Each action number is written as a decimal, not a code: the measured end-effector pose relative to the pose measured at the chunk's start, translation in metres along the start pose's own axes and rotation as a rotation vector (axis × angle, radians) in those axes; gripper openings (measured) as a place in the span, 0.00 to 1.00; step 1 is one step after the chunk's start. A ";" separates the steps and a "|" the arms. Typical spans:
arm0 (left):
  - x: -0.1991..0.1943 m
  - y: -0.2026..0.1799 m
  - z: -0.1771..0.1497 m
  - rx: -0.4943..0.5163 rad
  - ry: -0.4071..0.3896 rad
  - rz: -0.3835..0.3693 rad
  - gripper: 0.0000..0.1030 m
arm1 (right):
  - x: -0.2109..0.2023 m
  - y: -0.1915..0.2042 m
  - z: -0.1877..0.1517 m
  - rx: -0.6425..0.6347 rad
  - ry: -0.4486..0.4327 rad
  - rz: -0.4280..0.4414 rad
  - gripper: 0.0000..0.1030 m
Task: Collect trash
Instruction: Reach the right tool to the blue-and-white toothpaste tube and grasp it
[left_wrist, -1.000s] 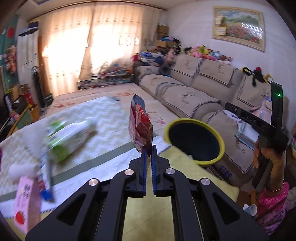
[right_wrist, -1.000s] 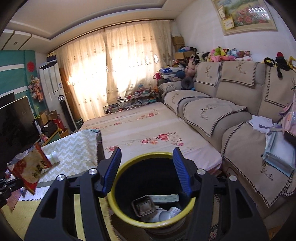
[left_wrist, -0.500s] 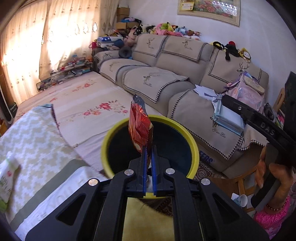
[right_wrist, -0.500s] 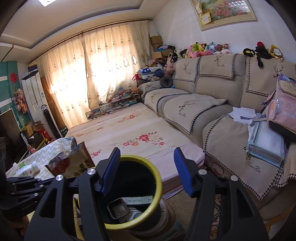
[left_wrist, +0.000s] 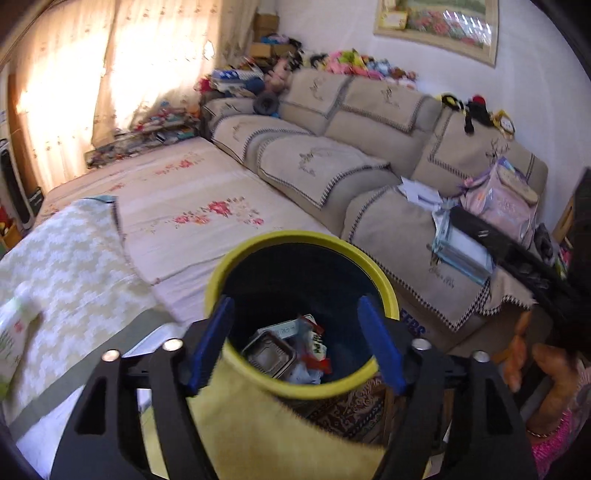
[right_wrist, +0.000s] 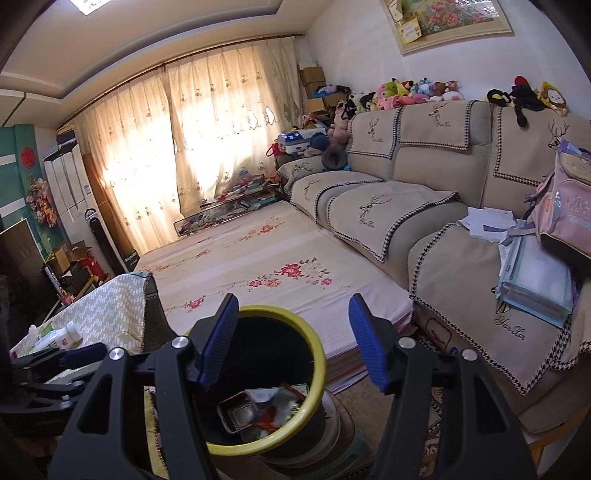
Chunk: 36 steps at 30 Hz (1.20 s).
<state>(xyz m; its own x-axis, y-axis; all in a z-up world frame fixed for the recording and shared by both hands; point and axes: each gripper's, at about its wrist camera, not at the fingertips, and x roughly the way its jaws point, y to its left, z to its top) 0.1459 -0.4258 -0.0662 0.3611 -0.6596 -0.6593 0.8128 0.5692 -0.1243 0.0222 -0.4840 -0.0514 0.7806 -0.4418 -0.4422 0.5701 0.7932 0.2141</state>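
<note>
With both the left gripper (left_wrist: 295, 343) and right gripper (right_wrist: 291, 343) jaws apart and empty over the yellow-rimmed bin (left_wrist: 384, 284), where a red wrapper (left_wrist: 314, 343) lies, the next move is probably fetching the white bottle (right_wrist: 59, 336) at nine o'clock.

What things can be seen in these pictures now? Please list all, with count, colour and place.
trash bin: one, yellow rim, dark inside, below both grippers
red snack wrapper: one, inside bin
dark tray: one, inside bin
white bottle: one, on patterned cloth, left
sofa: one, beige
pink backpack: one, on sofa
plush toys: many, on sofa back
left gripper: black, blue pads, open
right gripper: same, open
</note>
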 end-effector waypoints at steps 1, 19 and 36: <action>-0.016 0.004 -0.007 -0.011 -0.021 0.012 0.76 | 0.001 0.006 -0.001 -0.007 0.006 0.014 0.58; -0.267 0.123 -0.179 -0.339 -0.191 0.437 0.87 | 0.002 0.201 -0.054 -0.223 0.193 0.443 0.60; -0.309 0.154 -0.224 -0.421 -0.238 0.487 0.87 | 0.009 0.390 -0.091 -0.398 0.336 0.624 0.66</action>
<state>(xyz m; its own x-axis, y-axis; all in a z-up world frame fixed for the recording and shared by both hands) 0.0577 -0.0244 -0.0476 0.7703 -0.3424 -0.5380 0.3026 0.9389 -0.1643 0.2279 -0.1406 -0.0511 0.7701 0.2303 -0.5949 -0.1281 0.9694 0.2095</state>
